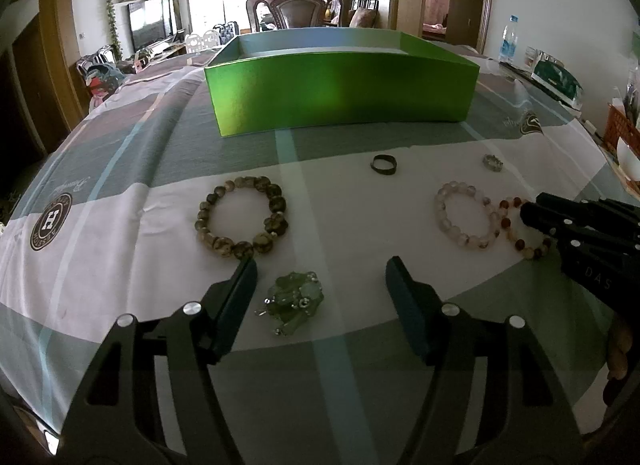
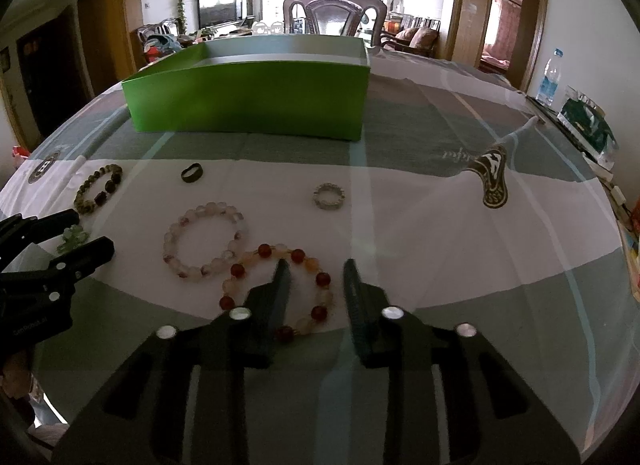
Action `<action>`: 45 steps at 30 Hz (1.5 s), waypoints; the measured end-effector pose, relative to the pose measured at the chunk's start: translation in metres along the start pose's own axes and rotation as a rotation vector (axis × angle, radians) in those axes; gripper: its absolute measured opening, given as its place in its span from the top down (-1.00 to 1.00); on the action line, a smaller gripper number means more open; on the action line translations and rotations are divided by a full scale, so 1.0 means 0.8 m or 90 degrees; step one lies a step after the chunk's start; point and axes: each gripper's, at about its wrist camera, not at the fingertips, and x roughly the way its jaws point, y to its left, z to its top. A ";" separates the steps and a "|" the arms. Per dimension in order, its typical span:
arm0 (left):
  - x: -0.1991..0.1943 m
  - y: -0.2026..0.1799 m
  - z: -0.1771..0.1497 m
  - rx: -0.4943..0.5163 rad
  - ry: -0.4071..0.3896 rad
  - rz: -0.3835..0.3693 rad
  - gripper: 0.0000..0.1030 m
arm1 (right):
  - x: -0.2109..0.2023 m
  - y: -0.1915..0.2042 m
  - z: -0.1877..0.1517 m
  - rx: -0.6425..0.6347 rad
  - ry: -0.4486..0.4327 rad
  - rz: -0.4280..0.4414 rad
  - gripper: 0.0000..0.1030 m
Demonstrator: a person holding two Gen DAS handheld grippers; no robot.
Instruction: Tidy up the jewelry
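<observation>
Near the table's front edge, the right tool (image 2: 314,265) is held open astride the red-beaded bracelet (image 2: 276,291); the left tool (image 1: 320,265) is spread open around the green jewelry piece (image 1: 294,301).

Cloth-covered table (image 1: 120,225): green box (image 1: 340,93), three bracelets, two rings, green brooch (image 1: 294,299).

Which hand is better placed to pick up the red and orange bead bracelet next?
Right. The right gripper already has its jaws straddling the red and orange bead bracelet, one side of the loop between them. The left gripper sits over the green glass pendant instead.
</observation>
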 end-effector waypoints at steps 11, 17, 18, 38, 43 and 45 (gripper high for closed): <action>-0.005 -0.017 -0.003 0.029 -0.017 0.006 0.66 | 0.000 0.003 -0.001 -0.005 -0.004 -0.003 0.84; -0.010 -0.010 0.001 0.014 0.001 -0.009 0.83 | 0.000 -0.004 0.001 0.015 0.005 0.014 0.84; -0.010 -0.008 0.001 0.010 0.004 -0.007 0.83 | 0.000 -0.005 0.001 0.018 0.006 0.016 0.84; -0.083 0.060 0.080 -0.037 -0.058 -0.063 0.99 | -0.078 0.000 0.080 -0.014 -0.105 0.040 0.84; -0.091 0.072 0.098 -0.044 -0.061 -0.082 0.99 | -0.079 -0.001 0.092 -0.012 -0.112 0.043 0.84; -0.086 0.076 0.097 -0.047 -0.054 -0.077 0.99 | -0.074 0.000 0.089 -0.013 -0.106 0.047 0.84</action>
